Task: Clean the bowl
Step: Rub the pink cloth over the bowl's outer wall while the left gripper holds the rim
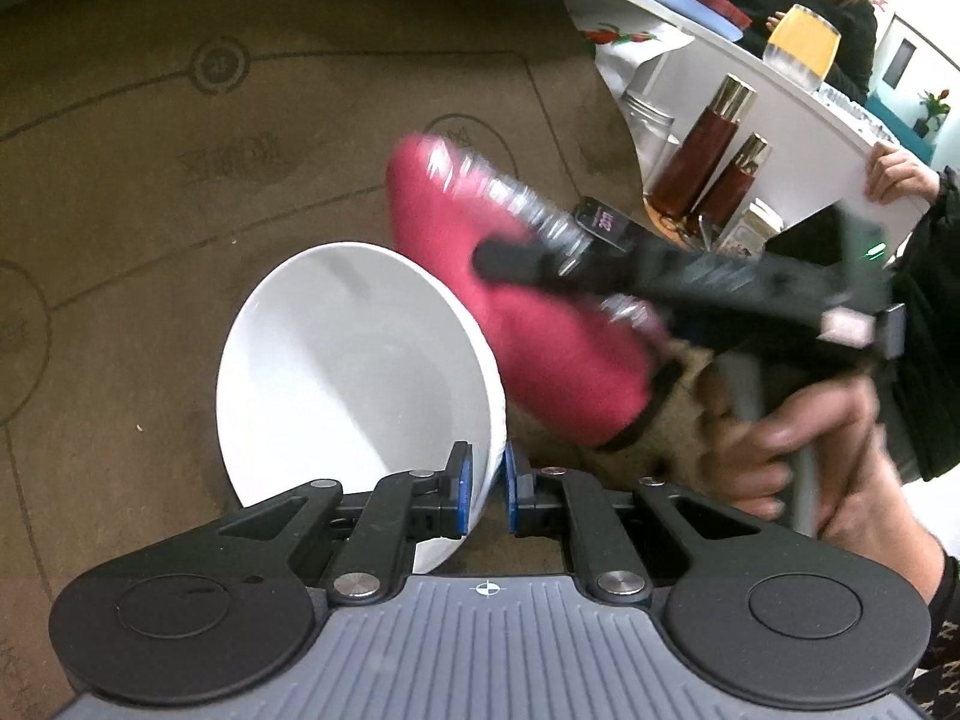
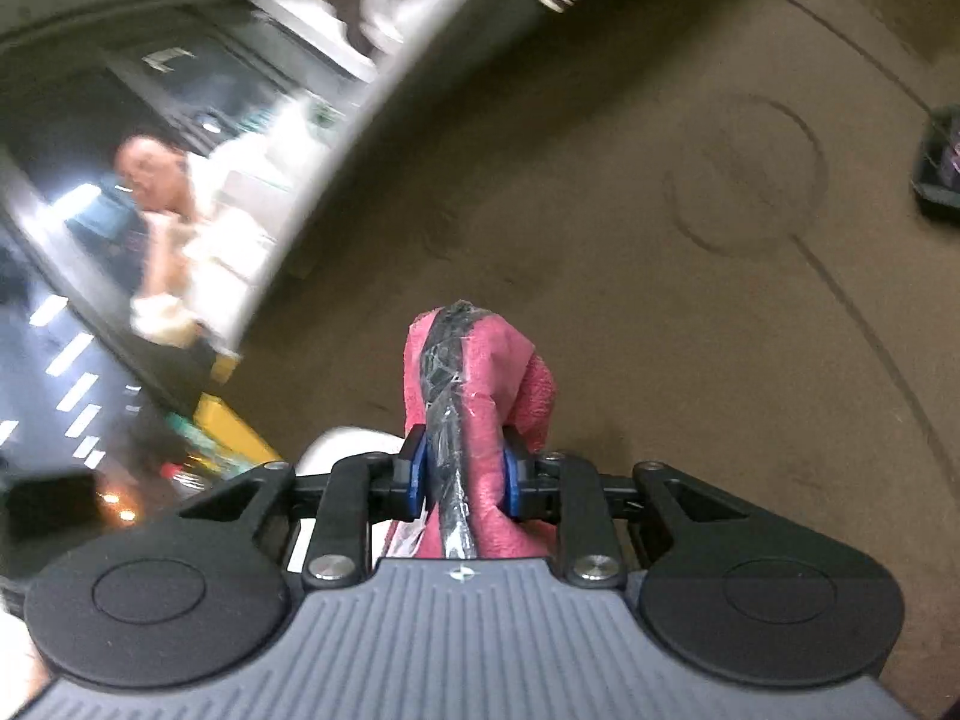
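My left gripper (image 1: pixel 485 495) is shut on the rim of a white bowl (image 1: pixel 354 384), which it holds tilted on edge above the brown mat, its inside facing left. My right gripper (image 2: pixel 465 477) is shut on a pink cloth (image 2: pixel 480 384) wrapped round a taped dark handle. In the left wrist view the pink cloth (image 1: pixel 510 324) lies just right of the bowl's outer wall, blurred, with the right gripper's (image 1: pixel 516 261) black body behind it. A sliver of the bowl (image 2: pixel 345 447) shows at the lower left of the right wrist view.
A brown printed mat (image 1: pixel 180 180) covers the table. At the back right stand two dark red bottles (image 1: pixel 714 144), a glass jar (image 1: pixel 645 120), a glass of yellow drink (image 1: pixel 801 45) and a small box. People sit beyond the table edge. A dark tray (image 2: pixel 939 168) lies at the far right.
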{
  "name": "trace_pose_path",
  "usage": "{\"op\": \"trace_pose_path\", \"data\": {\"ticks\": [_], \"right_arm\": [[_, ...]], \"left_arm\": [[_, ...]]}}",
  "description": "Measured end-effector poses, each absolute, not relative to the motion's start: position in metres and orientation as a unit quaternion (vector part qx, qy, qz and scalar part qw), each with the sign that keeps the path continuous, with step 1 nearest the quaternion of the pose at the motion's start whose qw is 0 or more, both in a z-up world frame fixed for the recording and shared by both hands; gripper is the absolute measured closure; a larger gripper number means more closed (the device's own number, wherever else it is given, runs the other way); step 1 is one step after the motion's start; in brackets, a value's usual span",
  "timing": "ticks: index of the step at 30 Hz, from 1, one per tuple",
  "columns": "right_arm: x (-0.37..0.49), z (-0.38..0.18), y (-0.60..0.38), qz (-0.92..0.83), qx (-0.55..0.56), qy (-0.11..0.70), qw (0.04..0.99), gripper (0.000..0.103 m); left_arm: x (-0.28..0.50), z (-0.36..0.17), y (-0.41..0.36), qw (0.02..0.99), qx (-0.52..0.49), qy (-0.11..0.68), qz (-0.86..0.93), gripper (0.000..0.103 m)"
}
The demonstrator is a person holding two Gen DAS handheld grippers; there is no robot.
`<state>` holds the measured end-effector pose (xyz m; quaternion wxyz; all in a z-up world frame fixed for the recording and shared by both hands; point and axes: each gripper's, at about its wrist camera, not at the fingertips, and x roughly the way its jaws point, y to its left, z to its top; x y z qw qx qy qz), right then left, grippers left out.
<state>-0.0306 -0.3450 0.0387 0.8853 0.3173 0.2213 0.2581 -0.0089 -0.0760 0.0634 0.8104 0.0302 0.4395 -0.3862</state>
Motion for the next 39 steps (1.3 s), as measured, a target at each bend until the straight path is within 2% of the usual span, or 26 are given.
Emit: {"op": "trace_pose_path", "data": {"ticks": [5,17,24,28,35,39], "right_arm": [[-0.024,0.039,-0.329,0.272,0.318,0.224,0.880,0.077],[-0.018,-0.006,-0.346,0.221,0.335,0.275,0.874,0.077],[-0.033,0.003,-0.345,0.235,0.310,0.271,0.881,0.077],[-0.040,0.003,-0.351,0.240,0.302,0.272,0.882,0.077],[-0.037,0.033,-0.357,0.272,0.340,0.219,0.873,0.078],[-0.034,0.038,-0.345,0.289,0.343,0.220,0.866,0.078]], "left_arm": [[-0.013,0.059,-0.073,0.812,0.029,0.439,-0.383,0.090],[-0.017,0.062,-0.074,0.820,0.040,0.431,-0.375,0.089],[-0.005,0.083,-0.087,0.840,0.057,0.408,-0.353,0.084],[-0.005,0.077,-0.089,0.834,0.043,0.421,-0.354,0.093],[-0.023,0.066,-0.082,0.827,0.033,0.429,-0.363,0.092],[-0.026,0.065,-0.077,0.829,0.028,0.427,-0.360,0.090]]}}
